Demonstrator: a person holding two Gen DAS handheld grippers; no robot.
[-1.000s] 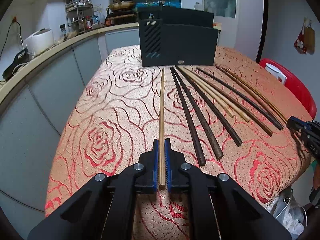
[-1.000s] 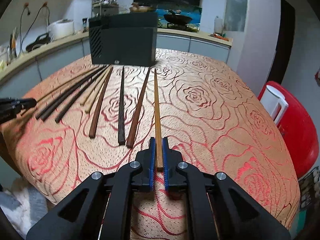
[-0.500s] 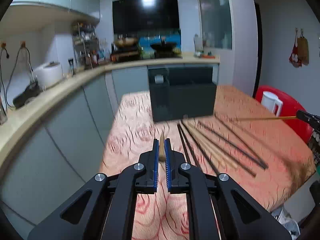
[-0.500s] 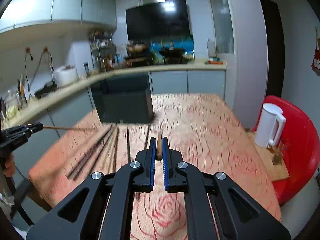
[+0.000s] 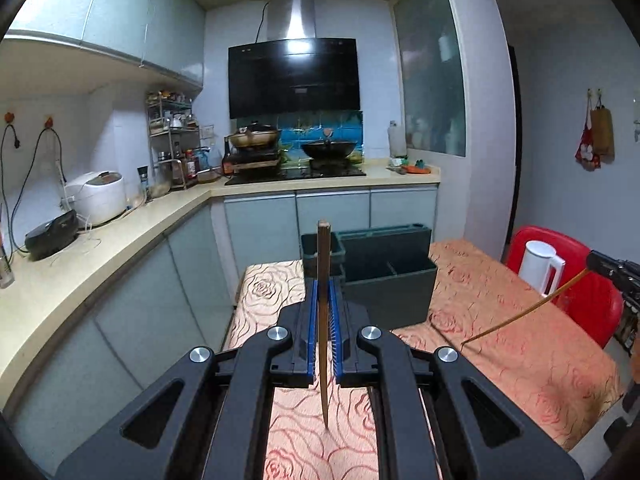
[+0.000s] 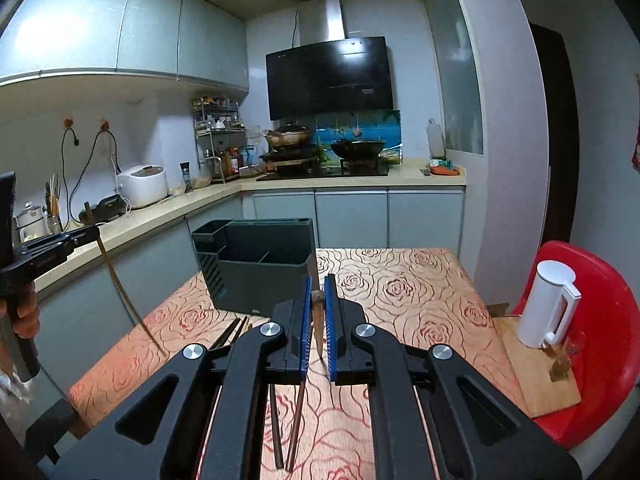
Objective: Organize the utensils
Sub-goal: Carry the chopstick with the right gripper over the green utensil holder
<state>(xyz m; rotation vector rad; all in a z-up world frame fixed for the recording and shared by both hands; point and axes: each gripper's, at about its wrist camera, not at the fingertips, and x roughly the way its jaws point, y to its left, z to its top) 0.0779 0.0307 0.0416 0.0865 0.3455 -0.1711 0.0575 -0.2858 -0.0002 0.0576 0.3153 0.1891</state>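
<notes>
Left wrist view: chopstick (image 5: 323, 320) upright between shut left tool (image 5: 324, 292) pads.

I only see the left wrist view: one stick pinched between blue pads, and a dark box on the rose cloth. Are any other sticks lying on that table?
Observer: Yes. The right wrist view shows dark chopsticks lying on the tablecloth in front of the organizer.
Operator: At my right edge a thin chopstick dangles from something black. What is holding it?
Observer: The right gripper. Its own view shows the blue pads shut on that chopstick near its thick end.
Operator: And the white jug on the red chair?
Observer: It stands on a wooden board laid on the seat.
</notes>
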